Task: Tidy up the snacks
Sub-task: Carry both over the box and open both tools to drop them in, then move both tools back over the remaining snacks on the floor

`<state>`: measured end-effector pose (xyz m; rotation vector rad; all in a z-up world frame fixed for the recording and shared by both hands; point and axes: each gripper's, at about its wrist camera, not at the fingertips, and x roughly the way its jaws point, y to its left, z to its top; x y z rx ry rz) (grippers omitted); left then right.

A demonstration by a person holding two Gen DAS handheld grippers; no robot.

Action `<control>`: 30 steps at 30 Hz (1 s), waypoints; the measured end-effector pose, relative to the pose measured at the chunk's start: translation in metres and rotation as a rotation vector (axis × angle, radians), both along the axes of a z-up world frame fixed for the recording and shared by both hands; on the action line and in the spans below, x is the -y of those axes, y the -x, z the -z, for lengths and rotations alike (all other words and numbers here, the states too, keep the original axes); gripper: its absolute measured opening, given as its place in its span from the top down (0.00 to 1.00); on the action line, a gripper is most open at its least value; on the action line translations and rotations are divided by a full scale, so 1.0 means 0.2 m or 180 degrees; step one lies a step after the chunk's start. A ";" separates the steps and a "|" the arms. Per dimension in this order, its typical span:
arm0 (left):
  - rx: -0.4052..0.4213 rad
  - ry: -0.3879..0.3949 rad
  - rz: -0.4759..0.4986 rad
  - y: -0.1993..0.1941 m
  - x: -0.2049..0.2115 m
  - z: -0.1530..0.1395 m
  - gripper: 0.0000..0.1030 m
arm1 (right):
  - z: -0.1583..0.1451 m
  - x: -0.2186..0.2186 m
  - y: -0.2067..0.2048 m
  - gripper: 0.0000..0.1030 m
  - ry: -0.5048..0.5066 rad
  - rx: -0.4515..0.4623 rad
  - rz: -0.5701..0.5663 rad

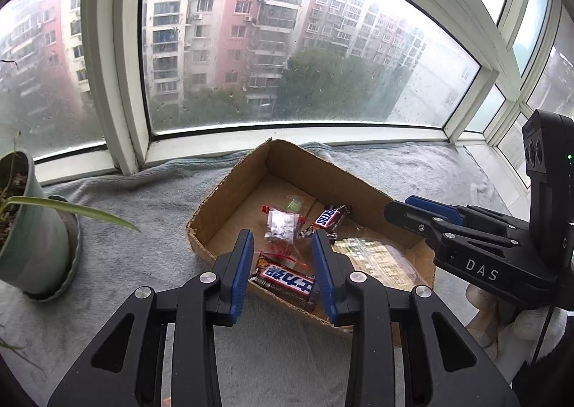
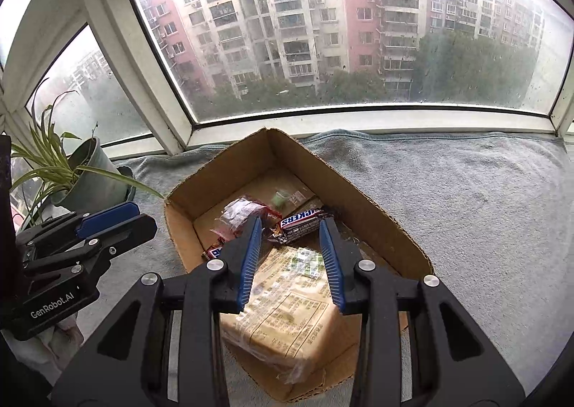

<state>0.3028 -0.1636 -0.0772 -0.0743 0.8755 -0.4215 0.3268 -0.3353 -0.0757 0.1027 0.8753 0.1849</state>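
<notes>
Nearest, left wrist view: the left gripper (image 1: 283, 263) hangs above the near corner of the cardboard box (image 1: 229, 173), its fingers (image 1: 241, 265) parted with nothing between the pads. Directly beneath the gap lies a Snickers bar with Chinese lettering (image 1: 287, 279), against the near wall of the box, its long axis running across the gap from one finger toward the other. As the fingers stand they would meet the bar's ends, not its sides, so a wrist roll looks needed before any pick. Whether the pads touch the bar: no, they appear to be above it.

Right wrist view: the right gripper (image 2: 291, 252) hovers over the large clear-wrapped packet (image 2: 287, 303) that fills the near right part of the box. Fingers apart, holding nothing.

Further in, mid-box: a small clear bag with red trim (image 1: 283, 227), then a second Snickers bar (image 2: 301, 225) lying just beyond the right fingertips, its long axis roughly crosswise to that gripper too. A small green-tinted sachet (image 1: 295, 205) sits toward the far wall.

Judgement: all visible snacks already lie inside the box; no snack shows on the grey blanket (image 2: 466, 209) around it. Left hand is nearer the lettered bar, right hand nearer the second bar.

Beyond: a potted plant (image 1: 32, 227) on the blanket at the left, well apart from the box; then the window frame (image 1: 114, 84) and apartment blocks outside.
</notes>
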 end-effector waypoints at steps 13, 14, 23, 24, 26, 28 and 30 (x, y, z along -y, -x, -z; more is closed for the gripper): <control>0.0274 -0.0040 -0.0018 0.27 -0.18 -0.22 0.69 | -0.23 -0.15 0.31 0.33 0.0074 0.0269 -0.0145; 0.0292 -0.0037 -0.0026 0.30 -0.21 -0.23 0.69 | -0.24 -0.17 0.34 0.32 0.0071 0.0282 -0.0166; 0.0438 -0.0083 -0.0157 0.55 -0.51 -0.33 0.55 | -0.29 -0.31 0.59 0.21 0.0042 0.0340 -0.0456; 0.0439 -0.0093 -0.0177 0.57 -0.55 -0.33 0.53 | -0.29 -0.33 0.62 0.21 0.0030 0.0338 -0.0512; 0.0428 -0.0118 -0.0222 0.63 -0.62 -0.32 0.52 | -0.28 -0.37 0.66 0.21 0.0034 0.0330 -0.0614; 0.0396 -0.0139 -0.0282 0.68 -0.69 -0.30 0.52 | -0.27 -0.41 0.70 0.21 0.0032 0.0320 -0.0722; 0.0341 -0.0142 -0.0348 0.72 -0.75 -0.27 0.52 | -0.24 -0.46 0.73 0.21 0.0014 0.0295 -0.0847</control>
